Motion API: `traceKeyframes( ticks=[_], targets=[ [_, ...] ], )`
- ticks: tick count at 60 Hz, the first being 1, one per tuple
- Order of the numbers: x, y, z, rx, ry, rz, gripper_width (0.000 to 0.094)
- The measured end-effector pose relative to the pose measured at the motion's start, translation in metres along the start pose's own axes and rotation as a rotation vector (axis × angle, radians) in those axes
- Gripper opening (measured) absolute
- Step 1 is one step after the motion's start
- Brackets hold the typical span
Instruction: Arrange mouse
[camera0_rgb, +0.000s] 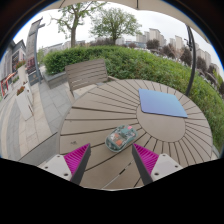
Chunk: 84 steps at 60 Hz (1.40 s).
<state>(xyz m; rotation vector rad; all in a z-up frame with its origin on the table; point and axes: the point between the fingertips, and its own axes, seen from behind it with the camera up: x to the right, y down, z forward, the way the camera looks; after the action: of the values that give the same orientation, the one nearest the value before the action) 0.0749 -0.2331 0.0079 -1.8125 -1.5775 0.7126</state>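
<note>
A small translucent mouse (121, 137) with coloured parts showing inside lies on a round wooden slatted table (90, 118), just ahead of my fingers and about midway between them. A blue-grey mouse mat (162, 102) lies flat on the table beyond the mouse, to its right. My gripper (111, 160) is open and empty; its two magenta pads (75, 158) stand wide apart over the table's near part, short of the mouse.
A wooden bench (87, 73) stands at the table's far left side. Paving (30, 115) runs to the left. A green hedge (140, 62), trees and buildings lie beyond. The table edge curves close on both sides.
</note>
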Motion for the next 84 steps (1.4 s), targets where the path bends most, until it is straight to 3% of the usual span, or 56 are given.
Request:
traceKeyframes(
  ticks=[23,33,35,37,41,52,61,70,84],
  targets=[
    [0.008,-0.028,0.063,0.003,0.04,0.023,0.0854],
    [0.01,-0.034,0.076,-0.008,0.042,0.039,0.0696],
    [0.012,-0.036,0.078,-0.01,0.046,0.032,0.0634],
    [0.014,-0.037,0.079,-0.01,0.049,0.029,0.0478],
    [0.014,-0.037,0.078,-0.019,0.036,0.02,0.0413],
    [0.016,-0.062,0.066,-0.025,-0.015,0.015,0.0394],
    [0.058,-0.136,0.065,0.051,-0.027,0.008,0.0393],
    [0.144,-0.201,0.107,0.119,0.051,-0.025,0.0393],
    [0.245,-0.184,0.187,0.047,0.101,-0.024,0.0402]
  ],
)
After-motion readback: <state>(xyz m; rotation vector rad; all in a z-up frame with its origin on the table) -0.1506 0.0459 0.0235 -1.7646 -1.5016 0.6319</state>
